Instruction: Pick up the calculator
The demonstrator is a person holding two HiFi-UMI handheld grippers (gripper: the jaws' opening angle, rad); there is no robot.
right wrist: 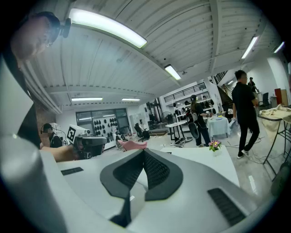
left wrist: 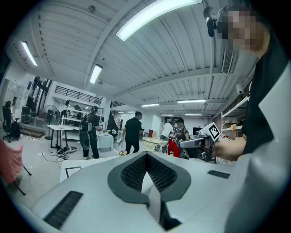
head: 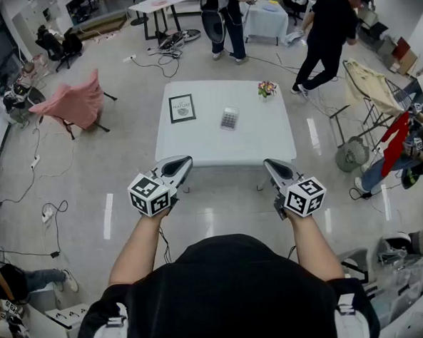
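The calculator [head: 229, 118] is a small grey one lying flat near the middle of the white table [head: 267, 143]. Both grippers hang over the floor, short of the table's near edge and pointing toward it. My left gripper [head: 184, 161] is near the table's front left corner, and its jaws meet with nothing between them. My right gripper [head: 270, 164] is near the front right corner, also shut and empty. In the left gripper view the closed jaws [left wrist: 146, 154] hide the calculator, and in the right gripper view the right jaws [right wrist: 143, 151] do the same.
A framed print [head: 182, 108] lies on the table's left side and a small flower pot [head: 267, 89] stands at its far right. A pink-draped chair [head: 79, 101] is to the left, a clothes rack [head: 371, 94] and fan [head: 351, 154] to the right. People [head: 328, 32] stand beyond the table.
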